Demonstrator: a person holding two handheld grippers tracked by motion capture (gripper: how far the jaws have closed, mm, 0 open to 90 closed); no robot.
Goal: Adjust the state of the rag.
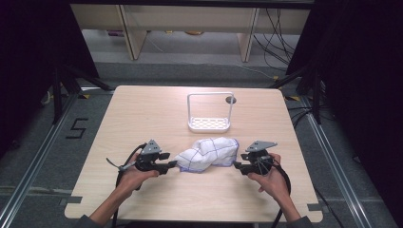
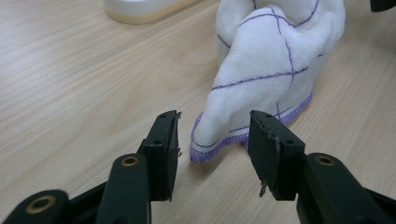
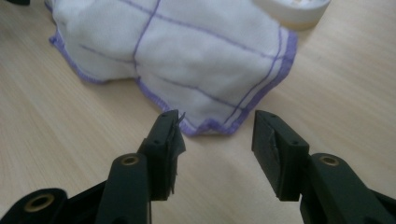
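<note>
Pale wood tabletop (image 1: 142, 114) under bright light, grey floor and dark stands around it. Crumpled white cloth (image 1: 208, 154) with purple grid lines and purple hem, lying a little toward the near edge, about midway between the left and right edges. White rack (image 1: 209, 113) with a perforated base and a tall wire loop, standing beyond the cloth toward the far edge, apart from it. Left gripper (image 1: 172, 164) held low at the cloth's left end, jaws parted, a hemmed corner of the cloth (image 2: 275, 60) lying just ahead of the gap; contact not clear. Right gripper (image 1: 236, 165) held low at the cloth's right end, jaws likewise parted, a pointed hemmed corner (image 3: 205, 70) just ahead of them, nothing clamped. Left hand (image 1: 135, 176) and right hand (image 1: 268, 178) wrapped around the gripper bodies, forearms entering from the near edge.
</note>
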